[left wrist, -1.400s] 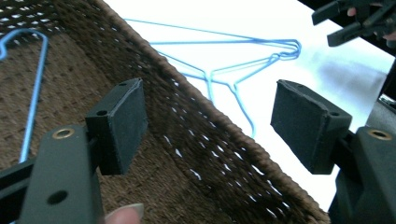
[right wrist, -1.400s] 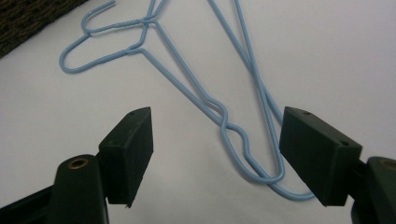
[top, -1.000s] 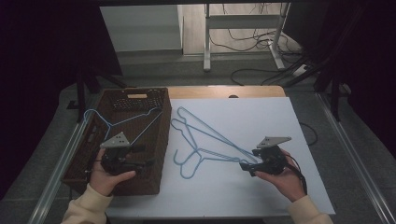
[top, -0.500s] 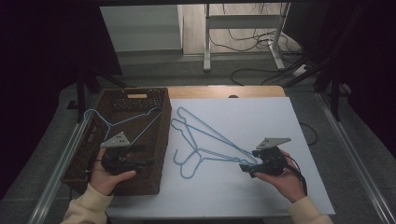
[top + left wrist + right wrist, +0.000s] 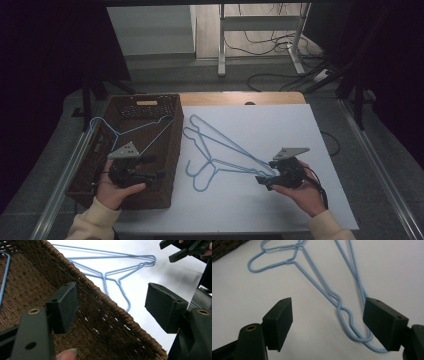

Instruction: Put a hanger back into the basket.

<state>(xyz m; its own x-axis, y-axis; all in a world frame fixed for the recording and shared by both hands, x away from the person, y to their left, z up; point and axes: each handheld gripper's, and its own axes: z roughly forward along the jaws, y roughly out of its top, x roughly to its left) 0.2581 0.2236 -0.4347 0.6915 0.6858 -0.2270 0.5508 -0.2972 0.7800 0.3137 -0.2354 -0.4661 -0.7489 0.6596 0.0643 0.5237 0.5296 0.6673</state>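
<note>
Hangers point(image 5: 220, 150), thin pale-blue wire, two overlapping on white table point(image 5: 300, 125), right claw point(image 5: 329, 322) apart around their corner, left claw point(image 5: 112, 305) apart.

- You have two light-blue wire hangers point(image 5: 220, 150) lying flat on the white table top point(image 5: 280, 130), overlapped — hooks toward the basket, shoulder ends bunched near your right side.
- A third blue hanger point(image 5: 132, 131) rests across the brown woven basket point(image 5: 172, 150) — its hook pokes over the far left rim.
</note>
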